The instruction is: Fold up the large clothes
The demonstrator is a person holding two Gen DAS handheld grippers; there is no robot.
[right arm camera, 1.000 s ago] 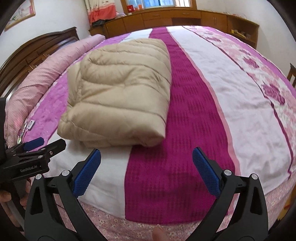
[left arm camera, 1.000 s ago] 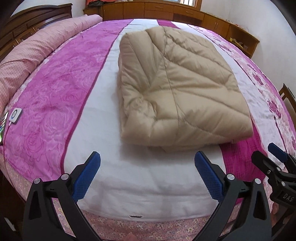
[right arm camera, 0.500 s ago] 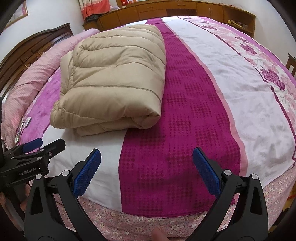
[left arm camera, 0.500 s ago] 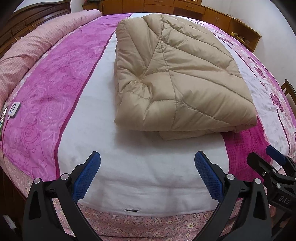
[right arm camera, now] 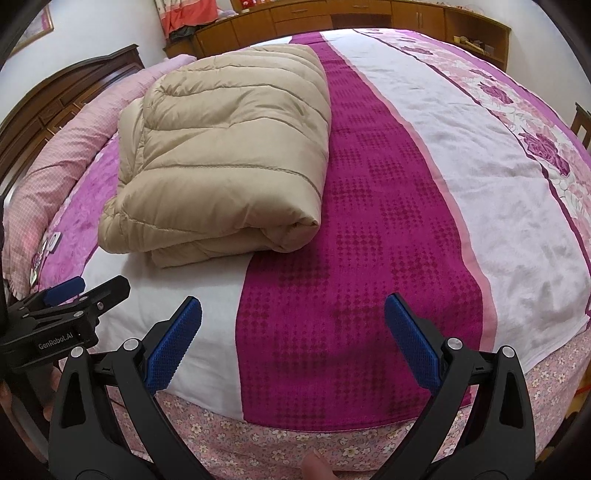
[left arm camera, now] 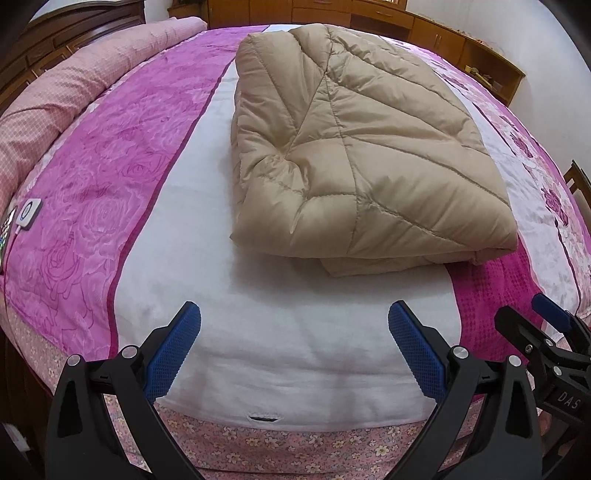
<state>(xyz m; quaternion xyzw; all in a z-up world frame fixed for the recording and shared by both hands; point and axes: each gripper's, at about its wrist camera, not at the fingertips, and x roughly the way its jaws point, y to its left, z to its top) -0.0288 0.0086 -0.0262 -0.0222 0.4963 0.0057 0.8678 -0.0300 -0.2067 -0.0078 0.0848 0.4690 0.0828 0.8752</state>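
Evidently laid flat for folding, the pink-and-white striped bed cover [left arm camera: 303,332] carries the puffy beige quilted down coat [left arm camera: 362,155], already a thick bundle, at twelve o'clock, while the left gripper [left arm camera: 293,332] and right gripper [right arm camera: 293,325] hover spread wide, empty.

Two wrist fisheye views, both low at the foot edge of the bed [left arm camera: 280,373].
Left wrist: facing along the bed's white stripe, folded beige coat [left arm camera: 362,147] near, centre. Right wrist: facing along the magenta stripe, coat [right arm camera: 225,155] left of centre. Shared: coat, bed foot, far wooden cabinets [right arm camera: 369,14].
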